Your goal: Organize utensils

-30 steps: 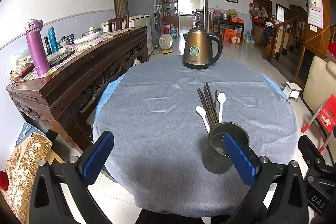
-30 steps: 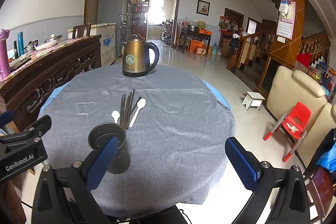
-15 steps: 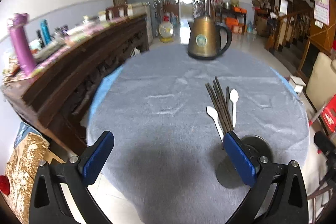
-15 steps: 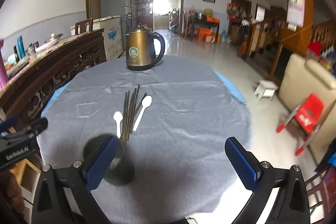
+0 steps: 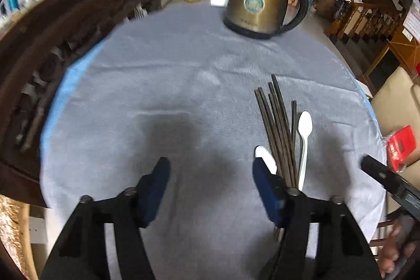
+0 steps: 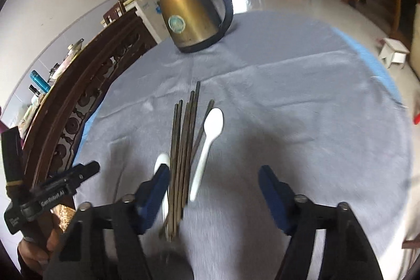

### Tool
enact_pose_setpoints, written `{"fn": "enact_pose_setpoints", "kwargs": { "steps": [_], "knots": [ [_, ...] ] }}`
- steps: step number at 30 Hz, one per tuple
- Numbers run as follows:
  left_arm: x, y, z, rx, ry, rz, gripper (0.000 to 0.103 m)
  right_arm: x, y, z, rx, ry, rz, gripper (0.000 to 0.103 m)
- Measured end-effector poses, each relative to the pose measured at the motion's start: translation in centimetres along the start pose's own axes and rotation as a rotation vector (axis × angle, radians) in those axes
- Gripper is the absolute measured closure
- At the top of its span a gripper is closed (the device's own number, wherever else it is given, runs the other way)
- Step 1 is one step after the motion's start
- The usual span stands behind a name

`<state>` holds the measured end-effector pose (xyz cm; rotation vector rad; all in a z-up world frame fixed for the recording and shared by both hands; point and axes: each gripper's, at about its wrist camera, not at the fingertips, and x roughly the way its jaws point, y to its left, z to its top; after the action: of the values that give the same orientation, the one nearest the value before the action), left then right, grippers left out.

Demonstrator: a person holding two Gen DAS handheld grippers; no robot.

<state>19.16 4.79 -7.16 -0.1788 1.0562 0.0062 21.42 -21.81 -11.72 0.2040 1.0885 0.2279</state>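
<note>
Beside right jaws' left pad, chopsticks (image 6: 183, 148), ungripped

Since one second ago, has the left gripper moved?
Yes. The left gripper has come forward and down over the table: the kettle looks bigger, and the chopsticks lie beside its right finger.

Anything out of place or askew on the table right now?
Yes: the chopsticks lie loose in a splayed bundle on the grey cloth, with one white spoon on each side, none in a holder. The kettle stands upright; nothing spilled.
</note>
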Motion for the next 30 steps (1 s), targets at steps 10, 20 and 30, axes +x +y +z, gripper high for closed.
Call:
{"fn": "enact_pose_setpoints", "kwargs": {
  "steps": [10, 20, 30],
  "knots": [
    [5.9, -0.6, 2.2, -0.026, 0.148, -0.096, 0.039, 10.7, 0.3, 5.0, 0.058, 0.051, 0.044, 0.047],
    [8.1, -2.2, 0.1, -0.001, 0.185, -0.151, 0.039, 13.7, 1.0, 5.7, 0.041, 0.047, 0.032, 0.087],
    [8.3, -3.7, -0.4, 0.024, 0.093, -0.260, 0.079, 12.8, -0.5, 4.3, 0.059, 0.003, 0.067, 0.095]
  ]
}}
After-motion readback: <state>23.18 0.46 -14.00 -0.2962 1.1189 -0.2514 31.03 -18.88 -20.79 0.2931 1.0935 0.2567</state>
